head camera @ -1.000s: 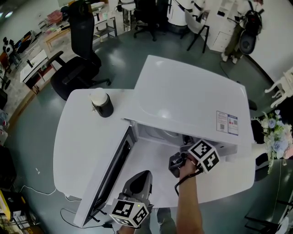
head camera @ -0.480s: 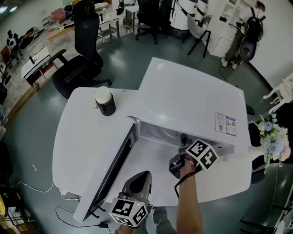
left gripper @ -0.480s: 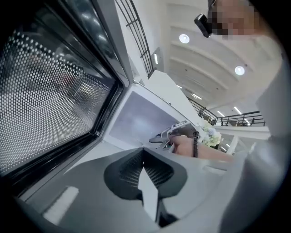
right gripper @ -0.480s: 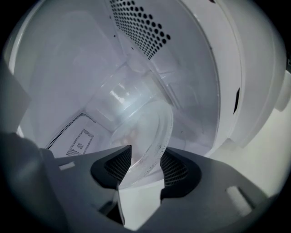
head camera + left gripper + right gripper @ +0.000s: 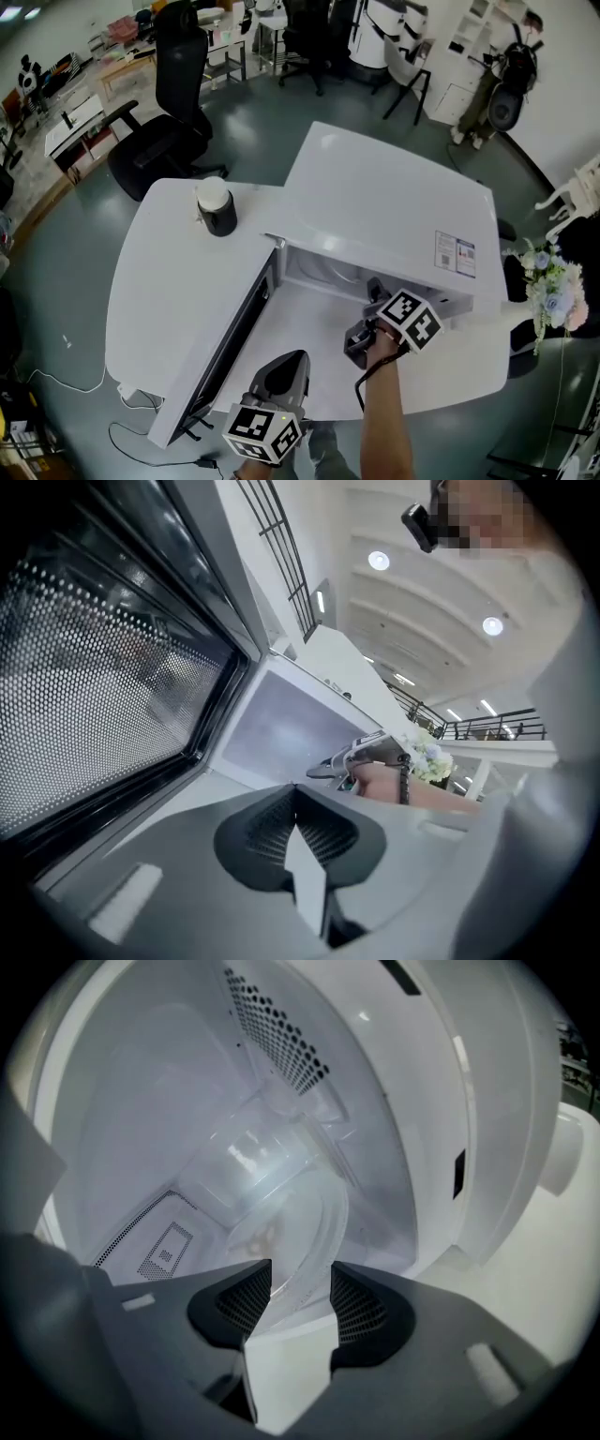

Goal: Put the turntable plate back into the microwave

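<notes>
— Since a second ago only the jaws of my right gripper [image 5: 300, 1277] have changed. They have just been opening and now stand wide apart, the pads [image 5: 246, 1302] pressing on nothing. Both hands sit much where they were.

— Where is the plate?

— The glass plate [image 5: 281, 1194] lies inside the microwave [image 5: 394, 202], in the white cavity straight ahead of the right jaws. Its clear rim shows through the gap at their tips, but neither side touches it. Whether it sits flat I cannot tell.

— And your left?

— My left gripper [image 5: 296, 794] is closed, jaw against jaw, with nothing caught between. In the head view it hangs at 6 o'clock, just beside the door [image 5: 230, 342]. That door stands open and runs from the cavity's left corner toward 7 o'clock.

— What else is on the table?

— On the white table [image 5: 159, 291], at 10 o'clock from the cavity mouth, stands a black cup [image 5: 216, 211] with a white lid. It is well apart from both grippers. My right forearm [image 5: 384, 422] reaches up from 6 o'clock to the cavity mouth.
</notes>
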Demonstrator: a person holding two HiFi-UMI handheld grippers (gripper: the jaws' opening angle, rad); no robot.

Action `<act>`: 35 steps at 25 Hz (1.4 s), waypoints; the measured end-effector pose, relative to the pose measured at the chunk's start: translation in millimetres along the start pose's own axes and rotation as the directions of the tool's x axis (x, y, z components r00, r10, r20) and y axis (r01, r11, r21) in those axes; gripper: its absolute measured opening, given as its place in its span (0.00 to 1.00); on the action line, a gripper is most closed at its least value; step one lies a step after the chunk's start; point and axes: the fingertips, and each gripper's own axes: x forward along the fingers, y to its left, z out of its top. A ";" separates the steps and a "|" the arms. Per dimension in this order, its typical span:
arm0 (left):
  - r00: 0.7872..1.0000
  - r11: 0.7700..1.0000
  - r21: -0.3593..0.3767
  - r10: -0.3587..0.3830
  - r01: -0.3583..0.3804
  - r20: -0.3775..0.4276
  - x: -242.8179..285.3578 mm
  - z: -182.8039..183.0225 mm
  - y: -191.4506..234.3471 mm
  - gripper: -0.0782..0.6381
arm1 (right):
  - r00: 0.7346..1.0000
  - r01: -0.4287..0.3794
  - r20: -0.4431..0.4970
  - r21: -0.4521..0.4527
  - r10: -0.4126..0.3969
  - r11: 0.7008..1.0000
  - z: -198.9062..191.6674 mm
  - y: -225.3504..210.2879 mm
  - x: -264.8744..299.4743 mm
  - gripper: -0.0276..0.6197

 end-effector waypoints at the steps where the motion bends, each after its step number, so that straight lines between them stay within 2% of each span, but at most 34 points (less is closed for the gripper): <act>1: 1.000 1.000 0.000 0.000 0.000 -0.001 -0.5 -0.6 -0.7 0.11 | 1.000 0.000 0.002 0.002 0.000 1.000 -0.3 -1.4 -1.6 0.32; 18: 1.000 1.000 0.009 0.019 -0.019 0.001 -8.4 -2.6 -10.8 0.11 | 0.998 -0.046 -0.033 -0.028 0.045 0.999 -14.2 0.0 -15.1 0.32; 30: 0.998 0.997 0.047 0.065 -0.065 -0.008 -13.4 12.7 -20.1 0.11 | 0.994 -0.105 -0.062 -0.205 0.094 0.973 -21.4 16.5 -56.8 0.32; 35: 0.997 0.994 0.085 0.074 -0.074 -0.004 -14.4 28.5 -31.0 0.11 | 0.990 -0.136 -0.025 -0.343 0.136 0.930 -14.9 27.2 -92.4 0.32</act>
